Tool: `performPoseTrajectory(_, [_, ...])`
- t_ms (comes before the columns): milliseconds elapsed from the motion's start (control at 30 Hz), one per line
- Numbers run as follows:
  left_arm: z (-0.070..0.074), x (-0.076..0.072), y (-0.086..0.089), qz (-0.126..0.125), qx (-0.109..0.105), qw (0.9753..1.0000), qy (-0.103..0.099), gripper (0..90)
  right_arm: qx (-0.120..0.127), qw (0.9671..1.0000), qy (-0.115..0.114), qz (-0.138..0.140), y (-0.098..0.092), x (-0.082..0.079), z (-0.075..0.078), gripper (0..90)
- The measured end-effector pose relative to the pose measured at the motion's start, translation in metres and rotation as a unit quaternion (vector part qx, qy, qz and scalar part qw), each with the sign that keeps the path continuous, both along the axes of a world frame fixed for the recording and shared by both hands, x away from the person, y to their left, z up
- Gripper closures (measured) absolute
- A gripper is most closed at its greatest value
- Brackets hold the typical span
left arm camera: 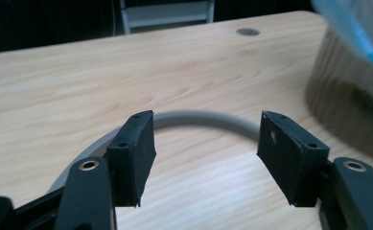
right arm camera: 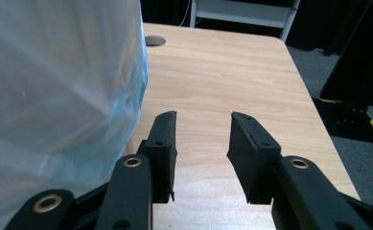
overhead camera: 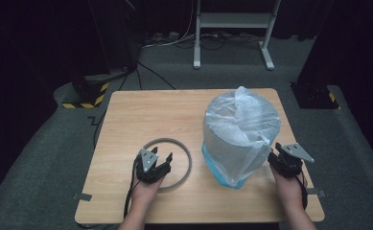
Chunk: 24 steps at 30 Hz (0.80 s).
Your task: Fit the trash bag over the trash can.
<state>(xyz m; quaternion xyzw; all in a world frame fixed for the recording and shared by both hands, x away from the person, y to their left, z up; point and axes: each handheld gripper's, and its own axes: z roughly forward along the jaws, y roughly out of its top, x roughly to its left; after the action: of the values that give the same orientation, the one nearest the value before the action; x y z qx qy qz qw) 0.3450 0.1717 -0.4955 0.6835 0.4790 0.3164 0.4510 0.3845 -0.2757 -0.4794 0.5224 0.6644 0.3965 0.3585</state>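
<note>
Grey plastic, one ring [overhead camera: 177, 143], lying flat on the pale wooden worktop [overhead camera: 141, 115], left of the middle and close to the near edge; being round, showing no long axis and pointing no way. Left gripper [overhead camera: 162, 161] hovering over the near part of this ring, jaws spread wide and pinching nothing; in the left gripper view the far arc of the ring [left arm camera: 208, 119] curving between the two jaws, the worktop [left arm camera: 78, 86] showing inside it.

Just to the right of the ring, one tall round bin [overhead camera: 222, 143] standing upright, long axis vertical, one thin clear bag [overhead camera: 244, 129] lining it and hanging down over the outside, bluish at the bottom edge. Right gripper [overhead camera: 275, 154] waiting just beside the right wall of the bin, near the hanging bag, jaws spread and holding nothing; touching or not, hard to tell. In the right gripper view the bag [right arm camera: 59, 86] rising at the left of the jaws.

Standing between the two grippers, the bin. Behind the worktop, one white metal stand [overhead camera: 232, 28] on the dark floor.
</note>
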Motion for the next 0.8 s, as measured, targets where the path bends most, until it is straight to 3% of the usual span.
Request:
performPoseTrajectory(200, [-0.008, -0.013, 0.030, 0.018, 0.016, 0.9993, 0.027, 34.8, -0.012, 0.9998, 0.014, -0.001, -0.002, -0.002, -0.007, 58.6])
performPoseTrajectory(333, [-0.014, -0.022, 0.055, 0.044, 0.005, 0.9982, 0.041, 32.2, -0.020, 0.9991, 0.037, -0.005, -0.005, -0.001, -0.013, 54.2])
performPoseTrajectory(533, [-0.022, -0.024, 0.072, 0.057, 0.015, 0.9967, 0.057, 28.0, -0.026, 0.9964, 0.080, -0.008, -0.006, 0.002, -0.021, 49.3])
performPoseTrajectory(667, [-0.026, -0.024, 0.078, 0.062, 0.025, 0.9954, 0.069, 25.6, -0.030, 0.9920, 0.122, -0.015, -0.008, 0.005, -0.025, 46.2])
performPoseTrajectory(800, [-0.028, -0.023, 0.083, 0.059, 0.036, 0.9947, 0.076, 22.9, -0.034, 0.9846, 0.170, -0.022, -0.011, 0.010, -0.028, 42.7])
